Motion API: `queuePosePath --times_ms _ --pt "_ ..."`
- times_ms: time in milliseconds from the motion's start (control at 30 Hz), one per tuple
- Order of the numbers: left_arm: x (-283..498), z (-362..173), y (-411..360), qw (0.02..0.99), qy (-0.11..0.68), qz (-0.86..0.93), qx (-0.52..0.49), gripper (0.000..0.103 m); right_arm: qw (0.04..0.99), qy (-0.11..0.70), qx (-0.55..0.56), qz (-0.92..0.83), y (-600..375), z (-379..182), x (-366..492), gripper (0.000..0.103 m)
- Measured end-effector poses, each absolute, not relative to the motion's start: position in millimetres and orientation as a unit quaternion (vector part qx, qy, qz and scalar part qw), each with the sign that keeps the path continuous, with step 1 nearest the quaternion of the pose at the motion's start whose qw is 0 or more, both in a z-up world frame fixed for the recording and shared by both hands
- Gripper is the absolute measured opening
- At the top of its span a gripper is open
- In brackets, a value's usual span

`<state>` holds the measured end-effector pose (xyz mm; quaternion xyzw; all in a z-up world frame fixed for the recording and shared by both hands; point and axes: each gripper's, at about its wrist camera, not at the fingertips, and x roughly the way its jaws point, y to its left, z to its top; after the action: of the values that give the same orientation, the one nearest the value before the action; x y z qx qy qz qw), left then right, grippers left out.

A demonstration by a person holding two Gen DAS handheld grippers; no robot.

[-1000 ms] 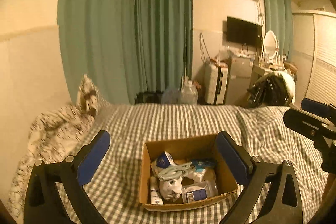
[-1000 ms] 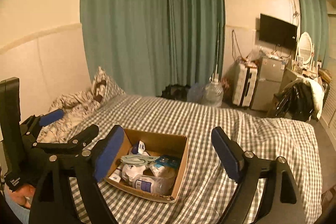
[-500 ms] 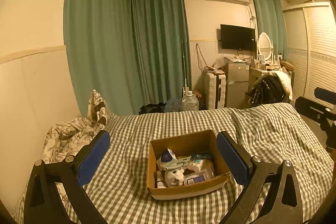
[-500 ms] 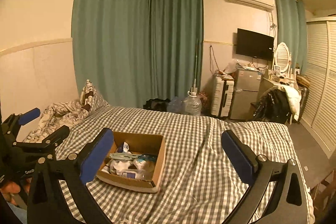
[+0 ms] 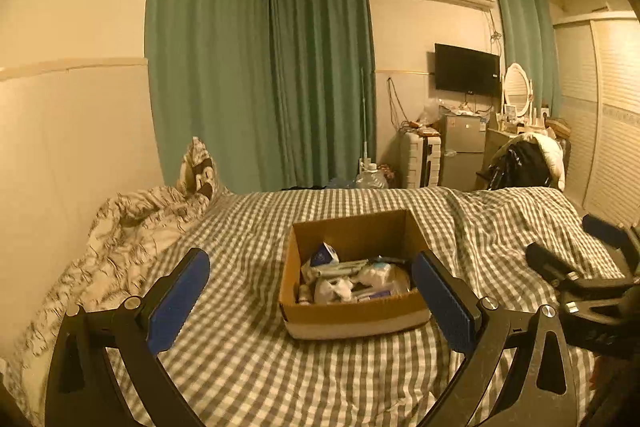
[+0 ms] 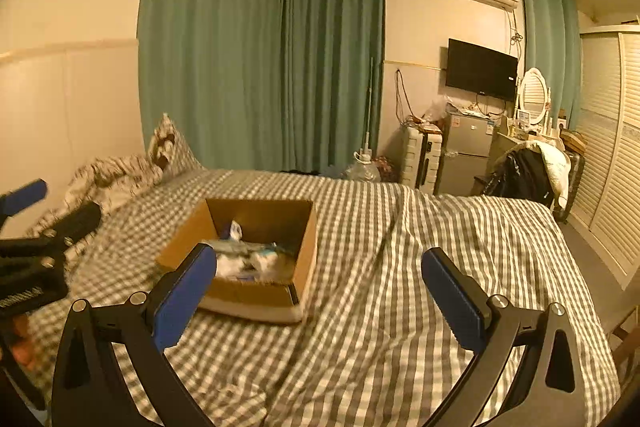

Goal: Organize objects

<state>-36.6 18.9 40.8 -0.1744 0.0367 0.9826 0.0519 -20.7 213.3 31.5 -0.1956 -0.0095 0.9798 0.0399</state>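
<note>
An open cardboard box [image 5: 352, 313] sits on the checked bed [image 5: 248, 359]. It holds several small items: white bottles, tubes and packets [image 5: 352, 279]. My left gripper [image 5: 312, 295] is open and empty, held back from the box's near side. The box also shows in the right wrist view [image 6: 308, 247], left of centre. My right gripper [image 6: 320, 291] is open and empty, above the bed to the right of the box. The other gripper shows at the edge of each view [image 5: 576, 279] [image 6: 36, 247].
A crumpled patterned duvet and pillow [image 5: 132, 219] lie at the bed's left by the wall. Green curtains [image 5: 280, 67] hang behind. A suitcase, small fridge [image 5: 464, 151], chair with clothes [image 5: 524, 163] and wardrobe stand at the right.
Both grippers have pulled back and lowered from over the box. The box now looks smaller and is seen more from the side. Both stay open and empty.
</note>
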Motion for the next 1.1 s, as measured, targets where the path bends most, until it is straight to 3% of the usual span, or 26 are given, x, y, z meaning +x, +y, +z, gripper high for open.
queuePosePath --times_ms 300,1100 --pt "-39.3 -10.6 13.7 0.040 0.037 0.975 -0.216 0.103 0.047 -0.018 -0.237 0.970 198.7 -22.1 -33.5 0.103" --pt "-37.0 -10.7 4.6 0.038 0.018 0.974 -0.224 0.103 0.058 -0.006 -0.239 0.969 201.6 -18.7 -31.5 0.103"
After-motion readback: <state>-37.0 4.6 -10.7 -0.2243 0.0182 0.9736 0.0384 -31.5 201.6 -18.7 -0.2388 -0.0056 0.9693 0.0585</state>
